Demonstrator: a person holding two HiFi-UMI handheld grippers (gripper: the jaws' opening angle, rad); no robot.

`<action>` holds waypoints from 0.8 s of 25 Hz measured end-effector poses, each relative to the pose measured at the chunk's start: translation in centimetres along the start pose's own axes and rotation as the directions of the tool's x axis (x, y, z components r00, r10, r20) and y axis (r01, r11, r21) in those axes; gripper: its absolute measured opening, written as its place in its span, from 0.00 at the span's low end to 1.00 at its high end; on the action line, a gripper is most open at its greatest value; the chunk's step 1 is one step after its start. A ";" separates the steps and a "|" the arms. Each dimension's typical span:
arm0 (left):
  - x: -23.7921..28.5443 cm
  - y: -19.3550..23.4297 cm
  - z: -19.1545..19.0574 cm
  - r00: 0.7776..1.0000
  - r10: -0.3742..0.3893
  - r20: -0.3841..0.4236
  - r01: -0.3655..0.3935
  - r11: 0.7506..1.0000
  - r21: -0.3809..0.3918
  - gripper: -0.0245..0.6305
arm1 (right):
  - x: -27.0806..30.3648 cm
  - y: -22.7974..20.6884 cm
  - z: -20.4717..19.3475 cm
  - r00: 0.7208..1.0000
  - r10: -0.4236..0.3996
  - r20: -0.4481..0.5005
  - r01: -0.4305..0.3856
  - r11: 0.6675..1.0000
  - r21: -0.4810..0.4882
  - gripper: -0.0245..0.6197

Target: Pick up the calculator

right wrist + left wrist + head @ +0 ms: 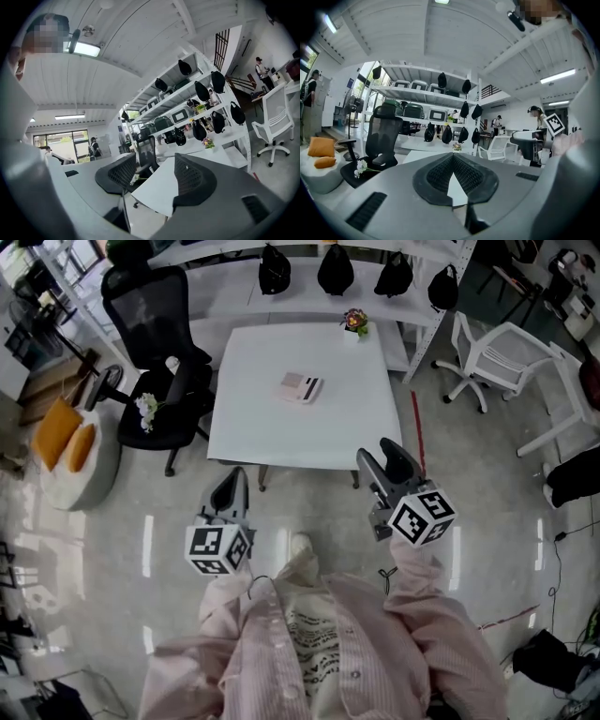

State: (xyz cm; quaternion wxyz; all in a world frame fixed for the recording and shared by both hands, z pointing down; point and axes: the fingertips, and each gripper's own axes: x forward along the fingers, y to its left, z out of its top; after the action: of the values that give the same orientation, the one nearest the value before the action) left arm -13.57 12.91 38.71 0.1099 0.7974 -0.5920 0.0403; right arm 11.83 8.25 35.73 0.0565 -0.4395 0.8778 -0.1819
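The calculator [302,387] lay flat near the middle of the white surface [262,432], well apart from both tools. Only a small flower pot [354,322] sat with it, at the far edge. The person stood just off the near edge, facing it squarely. The right tongs [389,460] stood spread wide with nothing between them, pointed level toward the surface, which looked to me like readiness for the grab. The left tongs [232,486] were closed tip to tip and empty, held low beside the body, apparently just a spare for this job. Judging by the gap, an approach had to come before any grasp.
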 end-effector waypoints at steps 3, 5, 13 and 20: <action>2.7 1.3 0.3 1.000 -0.013 -0.010 0.013 1.000 -0.003 0.04 | 2.6 -0.9 0.0 1.000 -0.004 -0.014 0.004 1.000 0.007 0.40; 4.5 2.2 0.6 1.000 -0.024 -0.014 0.024 1.000 -0.005 0.04 | 4.1 -1.7 0.0 1.000 -0.013 -0.022 0.013 1.000 0.010 0.40; 9.3 4.4 1.6 0.998 -0.059 -0.018 0.059 0.998 -0.001 0.04 | 8.3 -3.7 0.4 0.999 -0.037 -0.028 0.038 0.999 0.026 0.40; 11.0 5.2 0.6 0.997 -0.065 -0.046 0.065 0.998 -0.016 0.04 | 10.1 -4.9 -0.8 0.997 -0.044 -0.060 0.047 0.998 0.051 0.40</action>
State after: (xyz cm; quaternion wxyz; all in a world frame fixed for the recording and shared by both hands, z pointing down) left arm -15.29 1.10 40.89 0.1305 0.8143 -0.5633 0.0510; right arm 9.12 -2.24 38.87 0.0381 -0.4523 0.8637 -0.2190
